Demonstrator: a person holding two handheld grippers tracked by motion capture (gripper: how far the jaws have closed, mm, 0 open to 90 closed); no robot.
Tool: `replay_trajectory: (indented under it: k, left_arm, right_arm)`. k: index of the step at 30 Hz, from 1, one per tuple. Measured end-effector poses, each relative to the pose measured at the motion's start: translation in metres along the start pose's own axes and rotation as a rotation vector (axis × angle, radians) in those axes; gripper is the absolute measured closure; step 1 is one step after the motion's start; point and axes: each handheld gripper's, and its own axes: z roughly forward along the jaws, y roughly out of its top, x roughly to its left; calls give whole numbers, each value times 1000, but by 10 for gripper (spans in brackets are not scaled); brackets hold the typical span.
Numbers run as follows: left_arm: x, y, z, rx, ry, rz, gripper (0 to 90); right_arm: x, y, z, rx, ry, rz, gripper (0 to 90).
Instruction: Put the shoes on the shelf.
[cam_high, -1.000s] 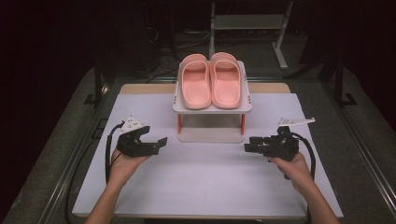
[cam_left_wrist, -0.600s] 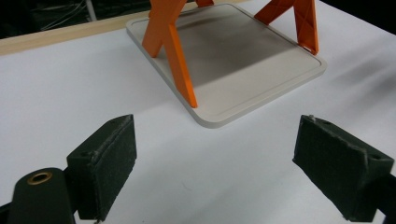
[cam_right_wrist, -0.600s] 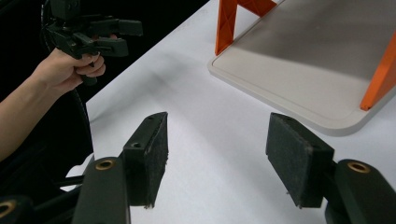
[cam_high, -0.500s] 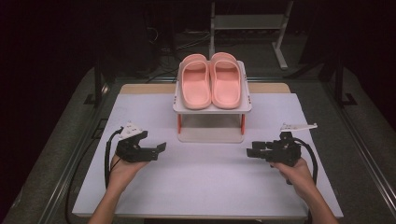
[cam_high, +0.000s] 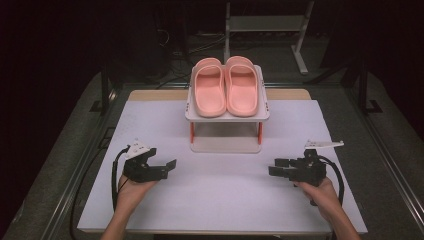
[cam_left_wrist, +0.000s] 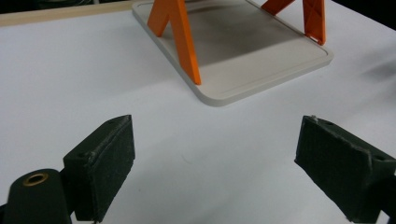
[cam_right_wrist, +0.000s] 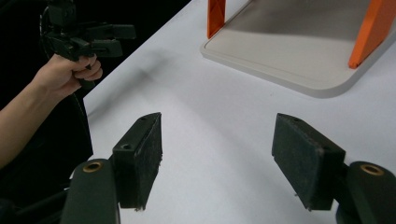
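White sheeting covers the surface (cam_high: 220, 195), which runs wide from the near edge to a strip of bare wood at the far edge. Dark floor and metal rails lie around it.

On the far middle of the surface stands a small two-tier rack (cam_high: 227, 116): a pale grey top tray on orange legs (cam_left_wrist: 180, 35) over a grey base plate (cam_left_wrist: 261, 60), whose rounded near corner lies just ahead of the jaws in the left gripper view. The space between the tiers holds nothing.

A pair of pink slippers (cam_high: 226, 86) lies side by side on the top tray, touching along their inner edges, toes pointing far and heels toward the person.

The left claw (cam_high: 162, 169) is held in the person's left hand (cam_high: 131, 189) at the near left, low over the white sheet, well apart from the rack, its tips pointing right and slightly far toward the rack's base. Its jaws stand wide open with bare sheet between them, as the left gripper view shows.

The right claw (cam_high: 276, 167) is held in the right hand (cam_high: 320, 192) at the near right, also low over the sheet and pointing left. Its jaws have just been opening and now stand well apart, with nothing between the pads (cam_right_wrist: 140, 158). The right gripper view also catches the left claw farther off.
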Motion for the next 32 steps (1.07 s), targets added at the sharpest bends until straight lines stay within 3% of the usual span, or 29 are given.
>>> replay_trajectory:
  k: [16,24,25,28,29,32]
  left_arm:
    - [-4,-17,-11,-7,31,11,109]
    - [-3,-31,-23,-3,41,14,105]
    - [-3,-35,-28,-8,34,-4,103]
    - [-6,-41,-31,2,33,9,102]
    - [-9,-46,-33,11,28,10,102]
    - [-10,-48,-34,10,29,12,102]
  right_arm:
    - [-2,-20,-16,-22,-2,24,280]
    - [6,-35,-25,-17,-19,3,270]
    - [7,-42,-29,-27,-22,10,269]
    - [9,-47,-33,-43,-28,10,268]
    - [12,-48,-37,-79,-14,14,266]
    - [16,-48,-39,-110,-5,11,261]
